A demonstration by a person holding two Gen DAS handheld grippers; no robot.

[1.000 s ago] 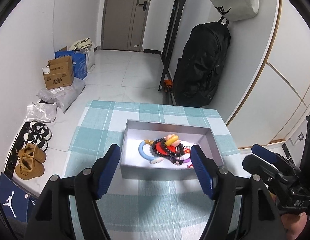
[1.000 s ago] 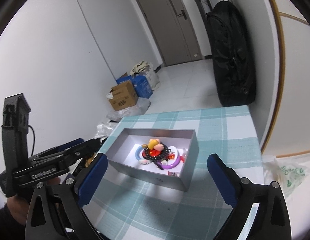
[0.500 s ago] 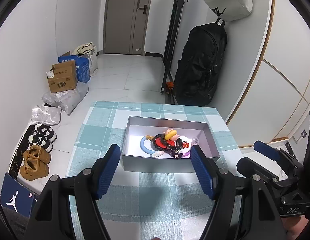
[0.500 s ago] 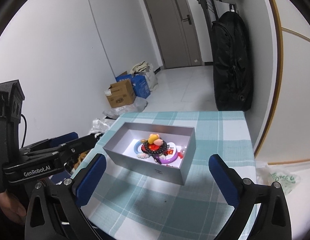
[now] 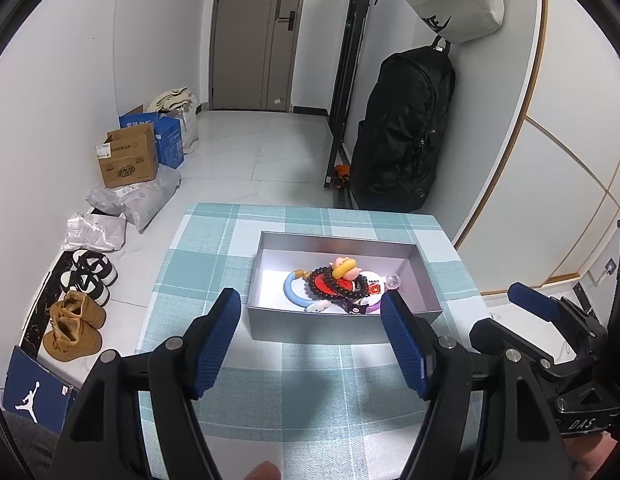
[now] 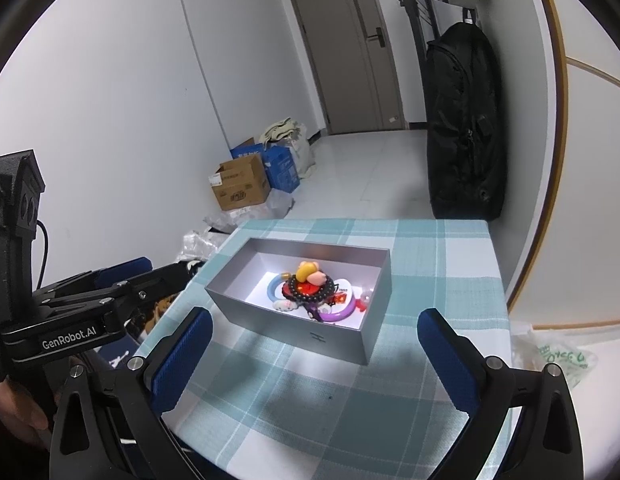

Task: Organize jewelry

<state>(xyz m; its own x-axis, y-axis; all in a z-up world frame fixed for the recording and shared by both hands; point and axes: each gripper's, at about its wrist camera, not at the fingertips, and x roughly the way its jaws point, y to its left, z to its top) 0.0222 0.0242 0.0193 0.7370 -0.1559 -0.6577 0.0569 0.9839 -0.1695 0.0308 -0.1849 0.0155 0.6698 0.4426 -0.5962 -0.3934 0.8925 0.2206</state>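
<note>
A grey open box (image 5: 342, 322) (image 6: 293, 322) stands on the teal checked tablecloth (image 5: 310, 384). Inside lies a pile of jewelry: a dark bead bracelet (image 5: 338, 286) (image 6: 310, 292), a light blue ring (image 5: 289, 290), a purple ring (image 6: 340, 310), a red piece and a yellow-pink charm (image 5: 344, 267). My left gripper (image 5: 310, 344) is open and empty, held back from the box's near wall. My right gripper (image 6: 316, 356) is open and empty, also short of the box. Each gripper shows in the other's view, at the side.
A black bag (image 5: 402, 136) leans on the right wall beyond the table. Cardboard boxes (image 5: 127, 158), plastic bags and shoes (image 5: 75, 312) lie on the floor at the left. A plastic bag (image 6: 558, 360) lies on the floor at the right.
Both grippers have drawn back and risen from the box, which now looks smaller and farther. Both stay open and empty. The jewelry has not moved.
</note>
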